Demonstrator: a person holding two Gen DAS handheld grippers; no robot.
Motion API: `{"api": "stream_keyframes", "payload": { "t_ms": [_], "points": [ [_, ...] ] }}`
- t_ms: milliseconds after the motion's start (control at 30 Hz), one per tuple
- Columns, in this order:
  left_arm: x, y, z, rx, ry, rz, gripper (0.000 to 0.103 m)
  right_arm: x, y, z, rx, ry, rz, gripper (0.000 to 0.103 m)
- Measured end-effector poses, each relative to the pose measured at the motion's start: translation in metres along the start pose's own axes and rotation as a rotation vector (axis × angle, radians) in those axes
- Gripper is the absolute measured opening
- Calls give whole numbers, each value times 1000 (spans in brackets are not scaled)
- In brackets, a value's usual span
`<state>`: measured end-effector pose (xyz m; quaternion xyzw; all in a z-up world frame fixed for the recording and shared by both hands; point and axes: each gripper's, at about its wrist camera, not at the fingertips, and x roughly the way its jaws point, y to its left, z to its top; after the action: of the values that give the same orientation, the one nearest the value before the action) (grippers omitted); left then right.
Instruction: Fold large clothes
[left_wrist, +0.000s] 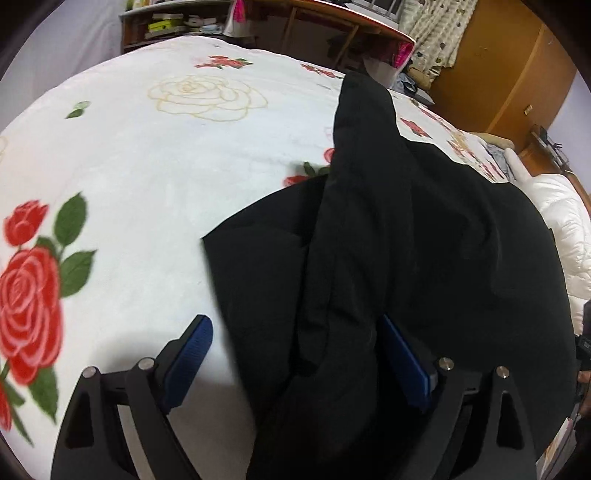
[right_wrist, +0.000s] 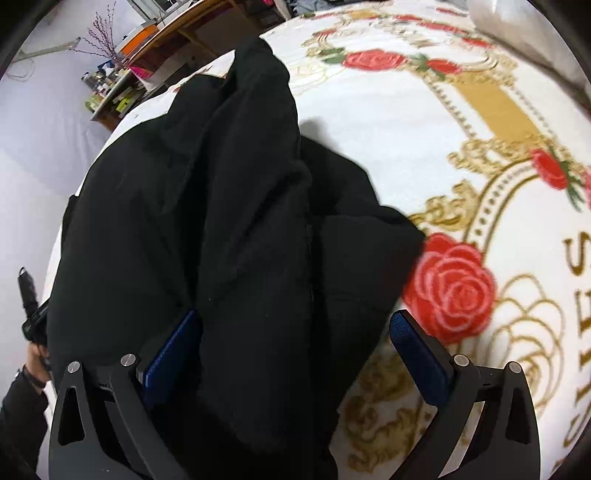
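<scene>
While both grippers stand wide apart over it, the black coat (left_wrist: 424, 240) lies bunched lengthwise on the rose blanket (left_wrist: 147, 166).

Left gripper (left_wrist: 295, 354): spread wide, cloth between the pads, nothing pinched.
Right gripper (right_wrist: 295, 354): likewise.

Progress, judged: sides seemingly laid inward; crosswise folding and flattening remain.

A bed (left_wrist: 155, 155) with a white rose-printed blanket fills the room. Behind it stand a wooden desk (left_wrist: 332, 22), cluttered bookshelf (left_wrist: 166, 26), patterned curtain (left_wrist: 432, 37) and wooden wardrobe (left_wrist: 517, 74).
</scene>
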<state>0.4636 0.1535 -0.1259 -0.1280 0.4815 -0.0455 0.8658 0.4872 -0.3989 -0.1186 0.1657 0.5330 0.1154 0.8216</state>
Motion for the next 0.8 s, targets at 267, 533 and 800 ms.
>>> {"api": "stream_keyframes", "payload": {
  "t_ms": [267, 533, 800],
  "points": [
    [5, -7, 2, -12, 25, -30, 98, 11, 13, 7, -52, 7, 52, 75],
    [-9, -43, 2, 111, -18, 80, 45, 7, 39, 10, -88, -22, -6, 48],
    [-43, -61, 5, 156, -70, 190, 30, -21, 60, 6, -136, -63, -76, 32]
  ]
}}
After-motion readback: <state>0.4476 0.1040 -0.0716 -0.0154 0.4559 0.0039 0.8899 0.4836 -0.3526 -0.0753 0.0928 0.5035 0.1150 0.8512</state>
